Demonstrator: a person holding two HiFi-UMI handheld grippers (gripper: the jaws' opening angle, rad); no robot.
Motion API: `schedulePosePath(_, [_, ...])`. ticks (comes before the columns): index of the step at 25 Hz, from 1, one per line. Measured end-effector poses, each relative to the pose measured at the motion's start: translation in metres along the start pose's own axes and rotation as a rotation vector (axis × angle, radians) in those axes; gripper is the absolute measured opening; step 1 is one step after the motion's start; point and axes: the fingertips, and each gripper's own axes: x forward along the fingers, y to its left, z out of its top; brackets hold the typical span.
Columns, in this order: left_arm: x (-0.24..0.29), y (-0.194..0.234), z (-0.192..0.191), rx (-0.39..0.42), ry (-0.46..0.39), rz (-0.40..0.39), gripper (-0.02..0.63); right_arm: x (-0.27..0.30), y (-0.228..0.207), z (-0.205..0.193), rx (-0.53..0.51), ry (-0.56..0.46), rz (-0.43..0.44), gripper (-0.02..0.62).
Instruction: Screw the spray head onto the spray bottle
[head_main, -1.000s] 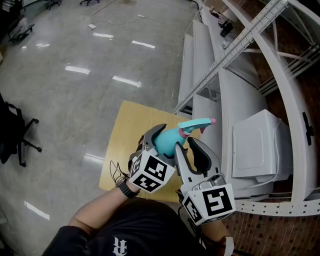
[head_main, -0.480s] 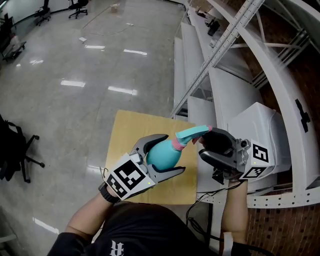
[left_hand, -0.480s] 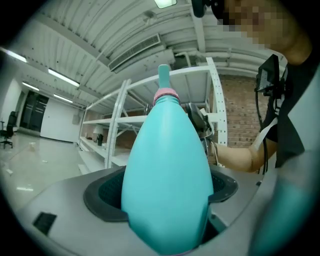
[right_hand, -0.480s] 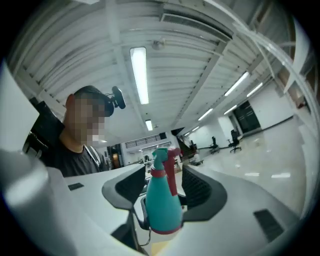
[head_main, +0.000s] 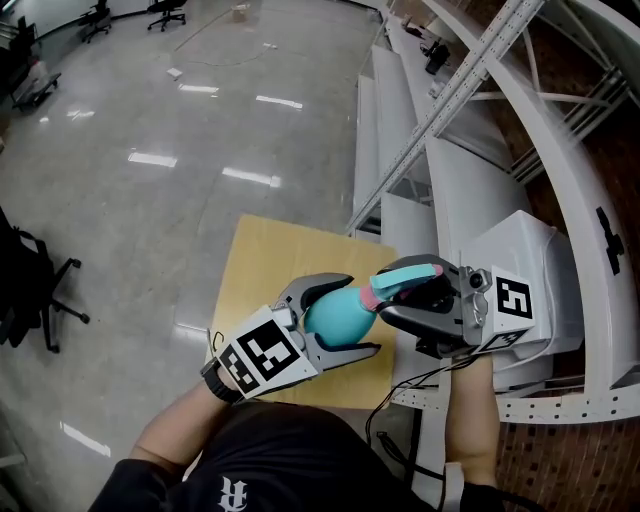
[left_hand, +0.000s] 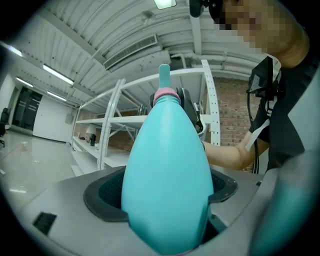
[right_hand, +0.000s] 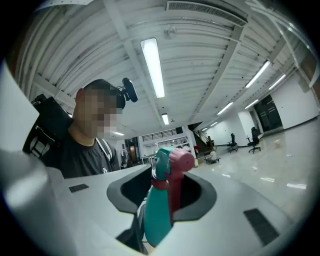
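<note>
Looks mid-screw: left gripper (head_main: 358, 316) clamps the teal plastic spray bottle (left_hand: 167, 170), right gripper (head_main: 412, 297) jaws just closed on its pink-and-teal spray head (right_hand: 167, 170), so probably twist next.

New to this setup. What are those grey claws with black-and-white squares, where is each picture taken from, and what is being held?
There is no robot. A person holds a two-jaw gripper in each hand, and the marker cubes are part of the grippers. The head view looks down from a camera on the person's head. Each gripper view looks along that gripper's own jaws. The left gripper is clamped on the teal spray bottle, held above a small wooden table. The right gripper has the spray head between its jaws, which have just been closing. Whether they press on it yet is unclear.
</note>
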Motion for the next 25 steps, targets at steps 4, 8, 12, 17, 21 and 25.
schedulePosePath(4, [0.002, 0.018, -0.013, 0.002, 0.069, 0.102, 0.425, 0.003, -0.012, -0.008, -0.075, 0.183, -0.184, 0.127])
schedulePosePath(8, [-0.003, 0.045, -0.022, 0.022, 0.128, 0.287, 0.425, 0.008, -0.033, -0.015, -0.089, 0.366, -0.493, 0.126])
schedulePosePath(12, [-0.004, 0.058, -0.033, 0.020, 0.158, 0.394, 0.425, 0.007, -0.046, -0.024, -0.029, 0.334, -0.672, 0.127])
schedulePosePath(17, [0.003, 0.065, -0.051, -0.063, 0.167, 0.400, 0.425, 0.004, -0.060, -0.039, -0.003, 0.349, -0.836, 0.127])
schedulePosePath(21, [0.004, 0.072, -0.051, -0.112, 0.146, 0.402, 0.425, 0.004, -0.053, -0.042, 0.009, 0.355, -0.851, 0.127])
schedulePosePath(25, [0.004, 0.072, -0.050, -0.103, 0.136, 0.404, 0.425, 0.002, -0.051, -0.042, 0.005, 0.351, -0.864, 0.127])
